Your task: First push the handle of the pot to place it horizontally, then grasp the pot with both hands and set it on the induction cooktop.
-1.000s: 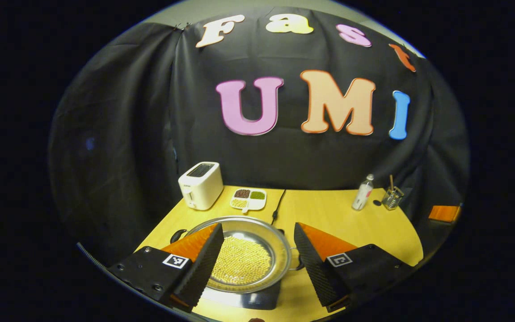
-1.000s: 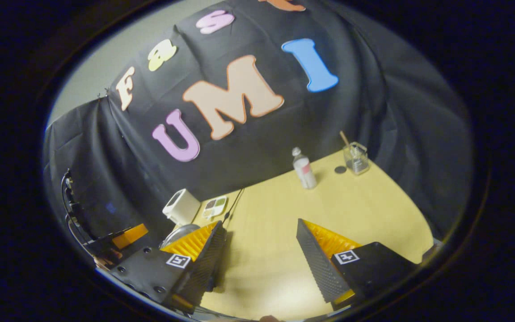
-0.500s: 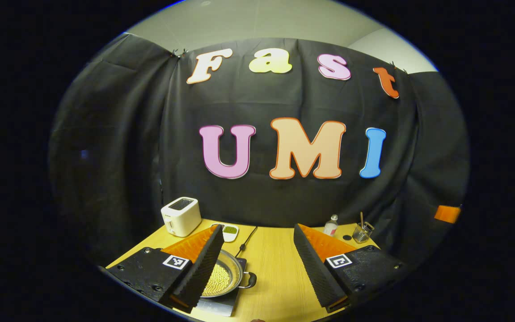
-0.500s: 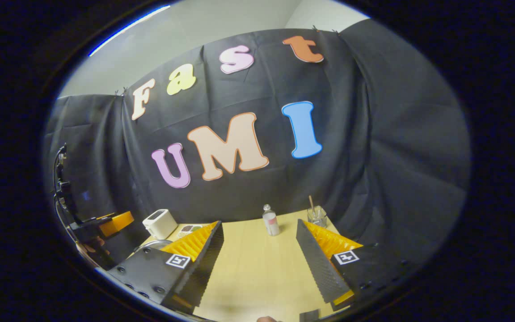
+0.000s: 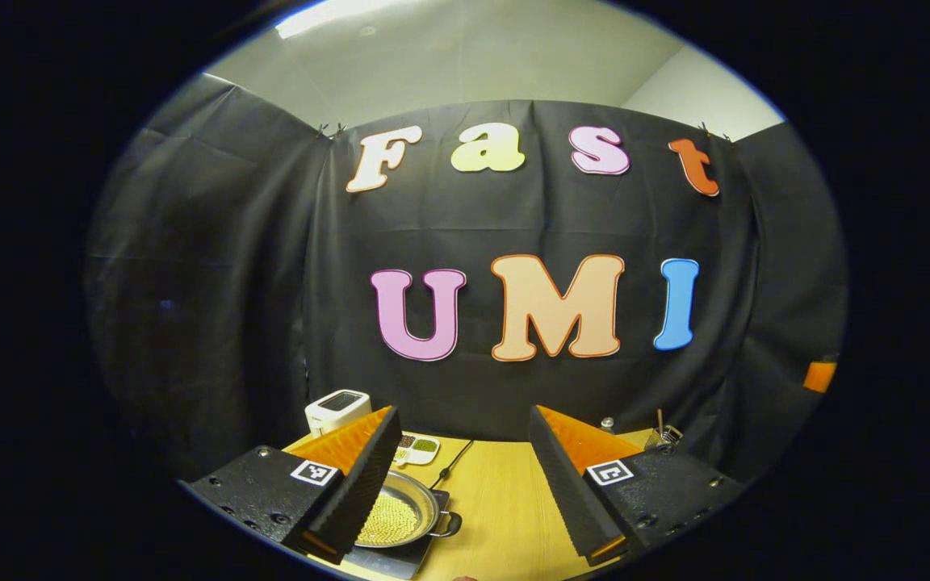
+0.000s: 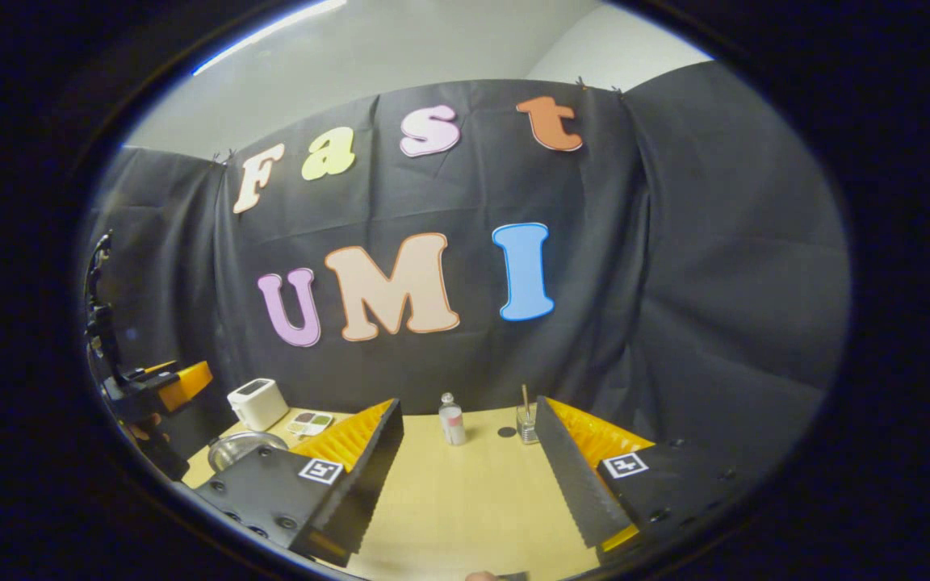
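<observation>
Left tongs [image 5: 461,496] and right tongs [image 6: 469,476] gape empty, now pulled back; pot [image 5: 400,516] sits on induction cooktop [image 5: 400,558] at bench [image 5: 497,516] left edge — task looks done.

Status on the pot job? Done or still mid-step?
Looks done: the pot, with yellow grains inside, sits on the induction cooktop, one side handle pointing right. In hand: nothing. The left gripper and the right gripper are open and empty, raised above the table. Left: nothing visible, though I cannot judge how well the pot is centred on the cooktop.
</observation>
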